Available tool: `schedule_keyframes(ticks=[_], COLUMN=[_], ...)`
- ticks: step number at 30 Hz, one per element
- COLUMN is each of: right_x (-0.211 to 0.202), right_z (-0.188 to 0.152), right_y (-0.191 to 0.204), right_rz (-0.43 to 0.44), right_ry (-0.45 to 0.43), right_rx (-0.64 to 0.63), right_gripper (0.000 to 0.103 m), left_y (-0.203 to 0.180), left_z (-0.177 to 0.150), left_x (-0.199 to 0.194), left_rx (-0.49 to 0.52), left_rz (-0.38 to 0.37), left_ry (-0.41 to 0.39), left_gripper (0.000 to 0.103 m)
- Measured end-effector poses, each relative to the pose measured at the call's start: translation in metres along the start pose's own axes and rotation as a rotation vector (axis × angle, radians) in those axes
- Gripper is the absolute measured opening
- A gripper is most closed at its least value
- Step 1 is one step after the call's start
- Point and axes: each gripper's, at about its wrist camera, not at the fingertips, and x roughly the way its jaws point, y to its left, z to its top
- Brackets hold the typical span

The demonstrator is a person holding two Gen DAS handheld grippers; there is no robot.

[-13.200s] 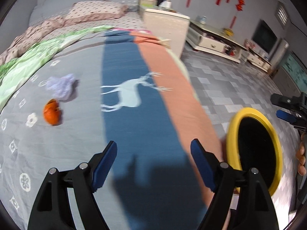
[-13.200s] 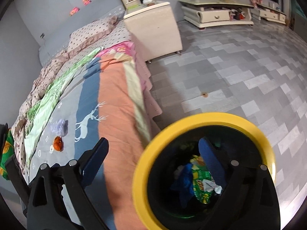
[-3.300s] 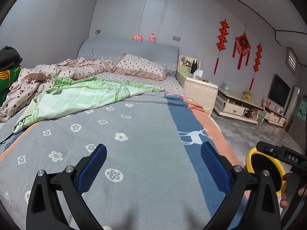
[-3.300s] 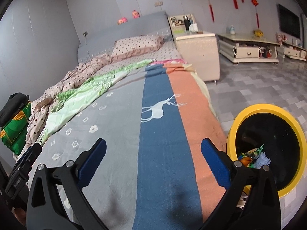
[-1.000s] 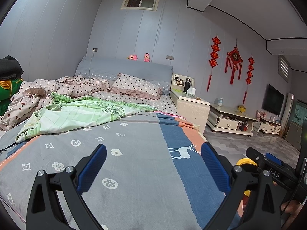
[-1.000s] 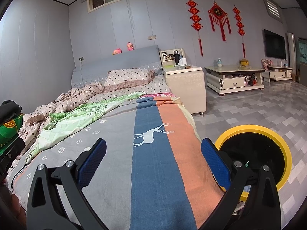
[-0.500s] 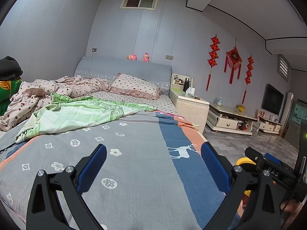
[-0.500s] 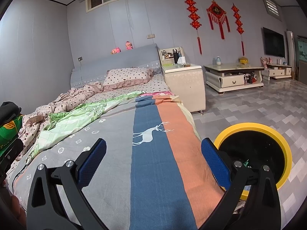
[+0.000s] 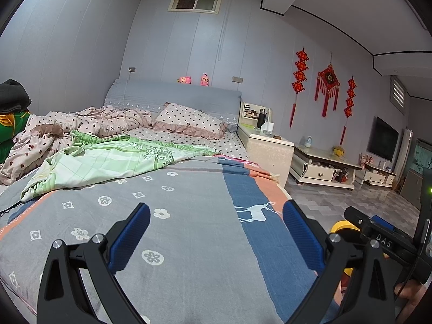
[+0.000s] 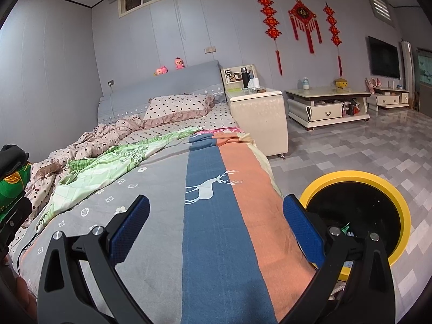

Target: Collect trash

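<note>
A yellow-rimmed black trash bin stands on the floor beside the bed; scraps of trash show deep inside it. In the left wrist view only a sliver of the bin's yellow rim shows behind the other gripper's body. My left gripper hovers open over the grey flowered bedspread, empty. My right gripper is open too, empty, above the blue and orange stripes near the bed's edge. No loose trash is visible on the bedspread.
A green quilt and a spotted duvet lie bunched at the bed's far left, with a dotted pillow by the headboard. A cream nightstand and a low TV cabinet stand to the right on tiled floor.
Both grippers have barely moved over the last second. Compared with 13 seconds ago, the orange and purple scraps are gone from the bedspread and both views have lifted toward the room.
</note>
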Motion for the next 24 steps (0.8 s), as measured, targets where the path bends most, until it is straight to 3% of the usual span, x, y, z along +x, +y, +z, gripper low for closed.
schedule_keyframes(ticks=[24], right_x=[0.0009], right_z=[0.0006], right_y=[-0.0003], right_rz=[-0.004], right_ry=[0.001], right_rx=[0.004], right_gripper=[0.095], left_y=[-0.0067], left_z=[-0.005], left_x=[0.0041], left_rx=[0.01], left_rz=[-0.004], left_ry=[0.017], left_gripper=[0.095])
